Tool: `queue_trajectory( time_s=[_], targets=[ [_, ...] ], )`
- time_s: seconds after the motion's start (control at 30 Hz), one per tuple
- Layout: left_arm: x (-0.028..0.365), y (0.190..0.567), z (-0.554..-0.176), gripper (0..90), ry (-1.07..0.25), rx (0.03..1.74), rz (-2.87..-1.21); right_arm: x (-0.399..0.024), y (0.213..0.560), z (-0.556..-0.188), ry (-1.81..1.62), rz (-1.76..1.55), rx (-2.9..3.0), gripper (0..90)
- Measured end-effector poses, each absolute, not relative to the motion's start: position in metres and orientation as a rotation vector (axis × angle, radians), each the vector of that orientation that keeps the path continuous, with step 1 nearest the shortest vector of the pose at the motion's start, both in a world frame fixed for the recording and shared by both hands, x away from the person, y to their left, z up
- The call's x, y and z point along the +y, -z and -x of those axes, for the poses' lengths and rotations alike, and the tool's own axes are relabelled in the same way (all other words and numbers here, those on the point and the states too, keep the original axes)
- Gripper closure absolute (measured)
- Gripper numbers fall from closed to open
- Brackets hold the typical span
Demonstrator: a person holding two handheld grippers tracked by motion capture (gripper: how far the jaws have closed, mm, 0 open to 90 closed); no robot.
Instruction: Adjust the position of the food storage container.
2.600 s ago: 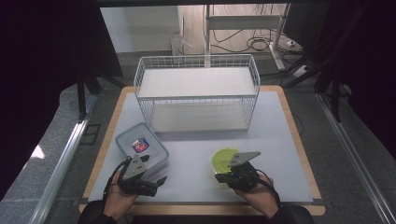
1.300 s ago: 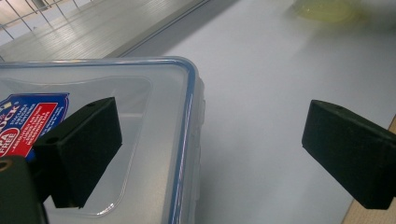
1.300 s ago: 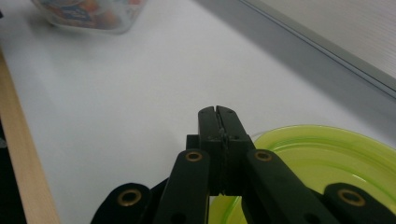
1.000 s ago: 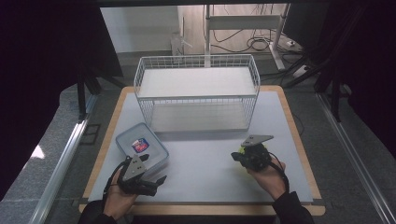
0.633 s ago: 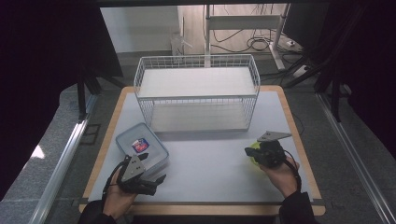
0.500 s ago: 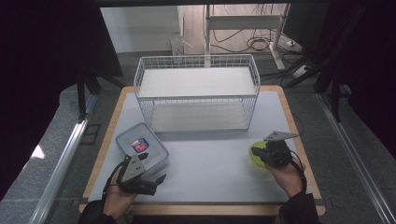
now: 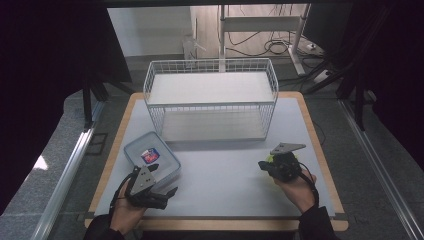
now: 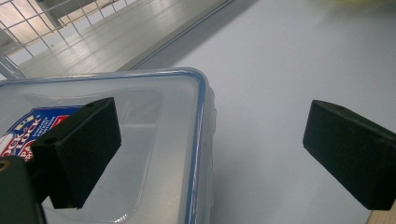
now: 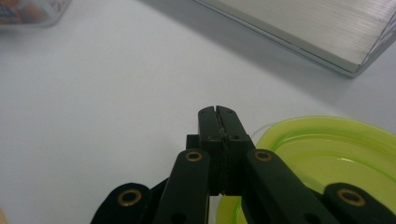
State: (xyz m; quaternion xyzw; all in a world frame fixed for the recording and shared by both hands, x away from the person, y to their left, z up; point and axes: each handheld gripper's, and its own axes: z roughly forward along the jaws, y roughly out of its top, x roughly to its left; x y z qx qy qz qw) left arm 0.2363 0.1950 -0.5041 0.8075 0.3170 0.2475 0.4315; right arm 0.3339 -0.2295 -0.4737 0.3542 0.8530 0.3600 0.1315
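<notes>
step: R gripper (image 9: 218,110) shut on dish (image 9: 327,158) rim, dragging it, right-front of rack (image 7: 210,100)
L gripper (image 8: 210,154): wide open, straddling box (image 8: 140,154) edge, no grip
next: set dish, release

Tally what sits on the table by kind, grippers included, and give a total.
Wire basket: 1
Clear lidded container: 1
Green plate: 1
Grippers: 2, the left gripper and the right gripper
Total: 5
</notes>
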Motion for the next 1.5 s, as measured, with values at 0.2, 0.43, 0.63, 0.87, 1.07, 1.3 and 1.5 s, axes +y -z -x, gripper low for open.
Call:
queue_trajectory(
  time_s=[0.2, 0.43, 0.63, 0.87, 1.07, 1.3, 1.5],
  targets=[
    [0.196, 0.503, -0.236, 4.5, -0.616, 0.796, -2.014, -0.248, 0.472, -0.337, -1.006, -1.092, 2.419, 90.0],
    [0.198, 0.503, -0.238, 4.0, -0.586, 0.815, -2.000, -0.264, 0.470, -0.340, -1.007, -1.148, 2.368, 90.0],
    [0.210, 0.495, -0.240, 5.0, -0.613, 0.907, -2.029, -0.253, 0.465, -0.333, -1.035, -1.069, 2.383, 88.8],
    [0.268, 0.482, -0.247, 43.6, -0.603, 1.060, -1.885, -0.239, 0.464, -0.327, -1.088, -1.029, 2.396, 85.6],
    [0.299, 0.482, -0.272, 79.6, -0.597, 1.173, -1.812, -0.227, 0.464, -0.324, -1.098, -0.998, 2.415, 85.5],
    [0.333, 0.490, -0.322, 87.0, -0.653, 1.310, -1.791, -0.213, 0.468, -0.321, -1.097, -0.962, 2.457, 85.5],
    [0.334, 0.503, -0.351, 86.3, -0.615, 1.335, -1.841, -0.203, 0.473, -0.319, -1.101, -0.944, 2.491, 79.9]
  ],
)
